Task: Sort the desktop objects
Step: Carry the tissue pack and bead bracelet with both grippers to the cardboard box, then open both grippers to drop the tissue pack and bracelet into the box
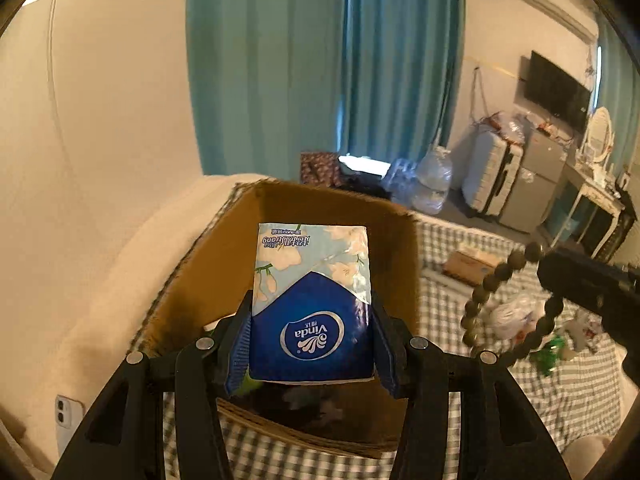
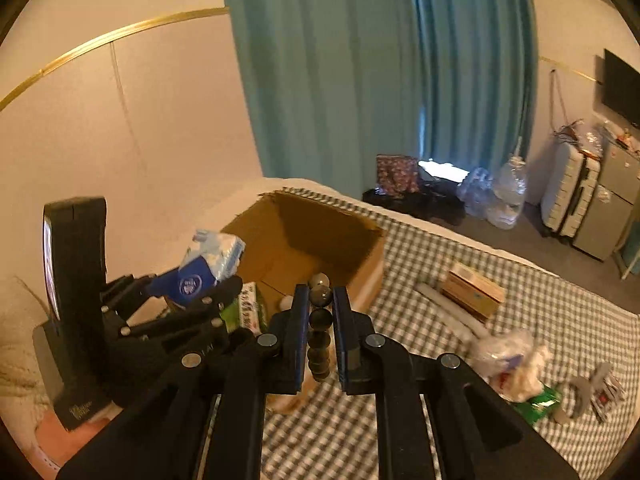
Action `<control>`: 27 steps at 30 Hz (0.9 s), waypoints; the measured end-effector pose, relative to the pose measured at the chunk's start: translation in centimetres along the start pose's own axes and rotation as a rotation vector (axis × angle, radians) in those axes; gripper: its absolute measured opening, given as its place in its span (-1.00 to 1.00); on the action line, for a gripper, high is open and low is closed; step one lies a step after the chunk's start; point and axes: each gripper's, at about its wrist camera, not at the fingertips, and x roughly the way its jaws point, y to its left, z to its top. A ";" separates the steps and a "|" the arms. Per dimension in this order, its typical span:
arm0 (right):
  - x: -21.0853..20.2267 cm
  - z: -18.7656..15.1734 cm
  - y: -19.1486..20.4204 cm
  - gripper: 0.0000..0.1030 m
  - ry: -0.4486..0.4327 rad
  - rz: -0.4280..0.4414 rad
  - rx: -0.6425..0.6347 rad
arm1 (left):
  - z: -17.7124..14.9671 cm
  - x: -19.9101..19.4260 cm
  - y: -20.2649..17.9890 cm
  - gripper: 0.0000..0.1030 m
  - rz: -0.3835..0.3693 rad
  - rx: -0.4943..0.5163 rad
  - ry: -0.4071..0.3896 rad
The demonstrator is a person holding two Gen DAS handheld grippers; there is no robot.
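Observation:
My left gripper [image 1: 312,320] is shut on a blue and floral Vinda tissue pack [image 1: 310,280], which it holds upright over the open cardboard box [image 1: 332,208]. In the right wrist view the same tissue pack [image 2: 212,256] sits in the left gripper [image 2: 196,284] at the box's [image 2: 360,256] left edge. My right gripper [image 2: 320,292] is shut on a string of dark round beads [image 2: 320,322] just in front of the box. From the left wrist view the bead loop [image 1: 500,276] hangs from the right gripper [image 1: 540,268]. A green pack [image 2: 250,308] lies inside the box.
The box stands on a green checked cloth [image 2: 420,248]. To the right lie a small brown carton [image 2: 472,288], a white roll [image 2: 452,312], a crumpled plastic bag [image 2: 512,364], a green packet [image 2: 538,400] and a grey item [image 2: 592,392]. A wall is close on the left.

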 end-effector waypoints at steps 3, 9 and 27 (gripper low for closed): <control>2.2 0.6 1.2 -0.78 0.019 0.014 -0.013 | -0.1 1.0 1.1 0.01 0.017 -0.005 0.020; 5.5 1.0 2.8 -0.78 0.062 0.038 -0.034 | -0.3 3.3 2.5 0.02 0.025 -0.037 0.056; 2.6 2.5 0.4 0.29 -0.034 -0.039 0.062 | -1.8 1.9 2.8 0.90 0.036 -0.069 0.062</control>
